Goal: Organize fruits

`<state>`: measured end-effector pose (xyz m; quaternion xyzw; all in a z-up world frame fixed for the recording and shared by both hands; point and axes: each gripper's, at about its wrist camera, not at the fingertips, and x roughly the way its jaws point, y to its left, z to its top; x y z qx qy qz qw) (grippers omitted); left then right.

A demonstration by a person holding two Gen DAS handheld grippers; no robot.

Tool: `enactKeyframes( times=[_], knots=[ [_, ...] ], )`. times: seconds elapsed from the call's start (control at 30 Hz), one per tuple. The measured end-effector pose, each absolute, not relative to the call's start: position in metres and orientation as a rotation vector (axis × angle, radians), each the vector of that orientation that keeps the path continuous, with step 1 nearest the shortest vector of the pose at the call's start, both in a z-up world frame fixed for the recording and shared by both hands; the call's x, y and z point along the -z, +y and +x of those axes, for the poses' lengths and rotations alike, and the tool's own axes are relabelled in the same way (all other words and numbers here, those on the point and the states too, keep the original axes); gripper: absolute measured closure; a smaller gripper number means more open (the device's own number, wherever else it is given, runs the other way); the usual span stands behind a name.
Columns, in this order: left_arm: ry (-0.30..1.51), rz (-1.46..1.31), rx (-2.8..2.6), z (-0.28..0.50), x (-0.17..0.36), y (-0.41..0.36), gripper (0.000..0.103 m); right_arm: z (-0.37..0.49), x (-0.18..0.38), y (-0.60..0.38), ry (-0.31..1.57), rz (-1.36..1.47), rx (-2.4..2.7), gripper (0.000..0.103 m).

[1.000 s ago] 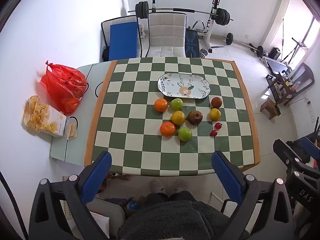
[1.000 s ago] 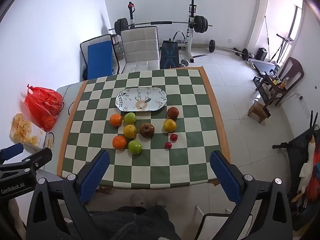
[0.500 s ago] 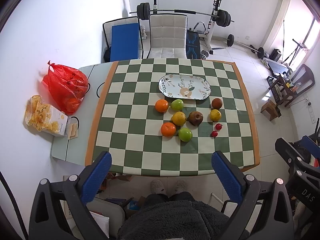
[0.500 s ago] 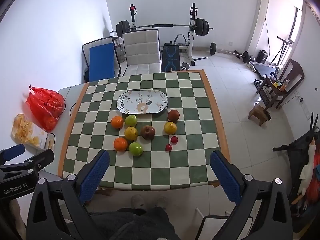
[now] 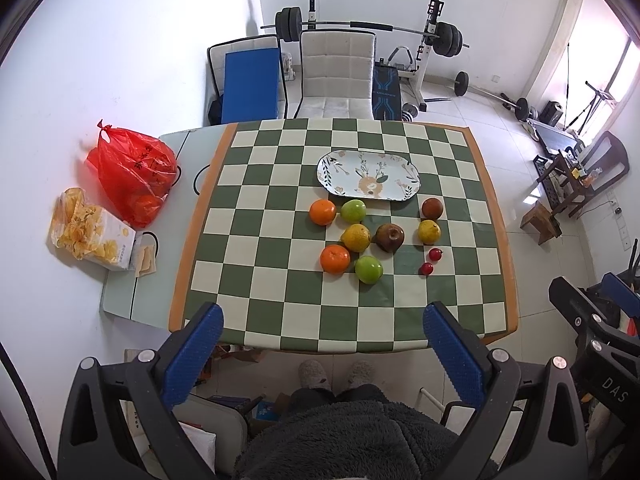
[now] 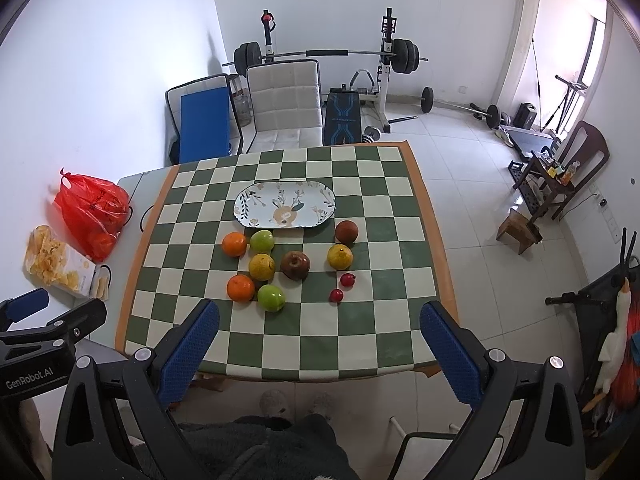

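Observation:
An empty floral oval plate lies on the green checked tablecloth. In front of it lie loose fruits: two oranges, two green apples, two yellow citrus fruits, a dark red-brown apple, a brown fruit and two small red fruits. My left gripper is open and empty, high above the table's near edge. My right gripper is open and empty, likewise held high.
A red plastic bag and a box of chips sit on the bare tabletop left of the cloth. Chairs stand behind the table, with a weight bench beyond. The person's legs and slippers are below.
Both views have shifted slightly, so the table sits a little lower and nearer in frame. The fruits and plate have not moved. Both grippers stay open.

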<state>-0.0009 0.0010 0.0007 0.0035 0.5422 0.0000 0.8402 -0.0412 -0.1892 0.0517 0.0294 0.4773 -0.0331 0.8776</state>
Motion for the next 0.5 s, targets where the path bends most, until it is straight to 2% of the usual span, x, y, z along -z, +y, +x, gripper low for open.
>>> enactKeyframes(
  times=[0.5],
  knots=[
    [1.142,0.005,-0.001,-0.0017,-0.0010,0.0011,0.001,-0.0378,-0.0510,-0.1867,0.991,0.063,0.065,0.000]
  ],
)
